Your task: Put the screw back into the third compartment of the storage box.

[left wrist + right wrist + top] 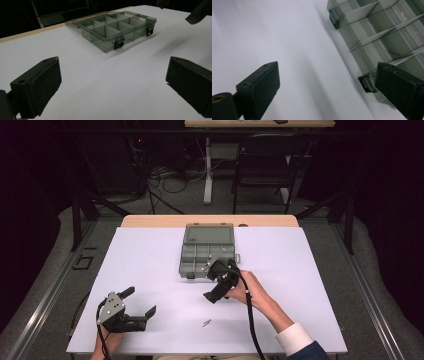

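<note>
1. Hovering beside the open compartment box (206, 256) at mid-table, the right gripper (218, 284) has its jaws apart, empty.
2. The left gripper (134, 310), jaws spread, rests near the table's front edge.
3. The box looks light, stiff, slippery plastic; grip a wall or latch (119, 44).
4. The high view adds a small screw (206, 322).

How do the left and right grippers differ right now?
The left gripper sits low near the table's front edge, far from the organizer box; the right gripper hovers at the box's front rim. The small screw lies between them. Both are open and empty.
</note>
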### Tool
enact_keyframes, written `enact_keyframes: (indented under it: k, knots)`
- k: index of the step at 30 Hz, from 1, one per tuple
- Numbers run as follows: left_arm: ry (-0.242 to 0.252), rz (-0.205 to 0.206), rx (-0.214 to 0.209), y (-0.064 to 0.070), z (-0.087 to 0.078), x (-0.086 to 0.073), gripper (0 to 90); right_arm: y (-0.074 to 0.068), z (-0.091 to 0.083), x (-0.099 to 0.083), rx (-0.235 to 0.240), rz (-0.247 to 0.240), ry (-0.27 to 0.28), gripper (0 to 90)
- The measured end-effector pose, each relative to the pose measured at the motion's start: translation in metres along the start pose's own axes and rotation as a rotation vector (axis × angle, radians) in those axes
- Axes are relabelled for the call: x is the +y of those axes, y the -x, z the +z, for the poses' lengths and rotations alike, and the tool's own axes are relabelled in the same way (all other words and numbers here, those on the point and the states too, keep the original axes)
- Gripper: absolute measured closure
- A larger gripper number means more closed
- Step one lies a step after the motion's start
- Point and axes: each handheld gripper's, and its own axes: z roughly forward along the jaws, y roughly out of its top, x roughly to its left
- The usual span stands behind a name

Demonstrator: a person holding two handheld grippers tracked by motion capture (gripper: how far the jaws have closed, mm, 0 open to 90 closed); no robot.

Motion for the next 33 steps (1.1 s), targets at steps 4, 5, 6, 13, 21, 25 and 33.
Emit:
enact_keyframes:
  k: [4,5,6,13,21,25,33]
  knots:
    - [-0.002,0.001,-0.002,0.0,0.0,0.0,0.0,-0.007,0.004,-0.005,0.015,-0.011,0.003,2.1]
    - [-0.003,0.001,-0.003,0.0,0.0,0.0,0.0,-0.008,0.005,-0.006,0.021,-0.018,0.0,1.6]
    - [0.004,0.0,-0.001,0.0,0.0,0.0,0.0,-0.01,0.006,-0.007,0.025,-0.015,0.003,0.7]
    - [0.003,0.0,-0.002,0.0,0.0,0.0,0.0,-0.021,0.014,-0.013,0.052,-0.029,-0.011,0.0]
    - [0.0,0.001,-0.001,0.0,0.0,0.0,0.0,-0.031,0.021,-0.017,0.078,-0.054,-0.017,1.4]
    - [-0.002,0.0,-0.001,0.0,0.0,0.0,0.0,-0.037,0.024,-0.017,0.093,-0.08,-0.029,11.1]
    - [-0.002,0.0,-0.002,0.0,0.0,0.0,0.0,-0.046,0.036,-0.018,0.106,-0.122,-0.074,32.4]
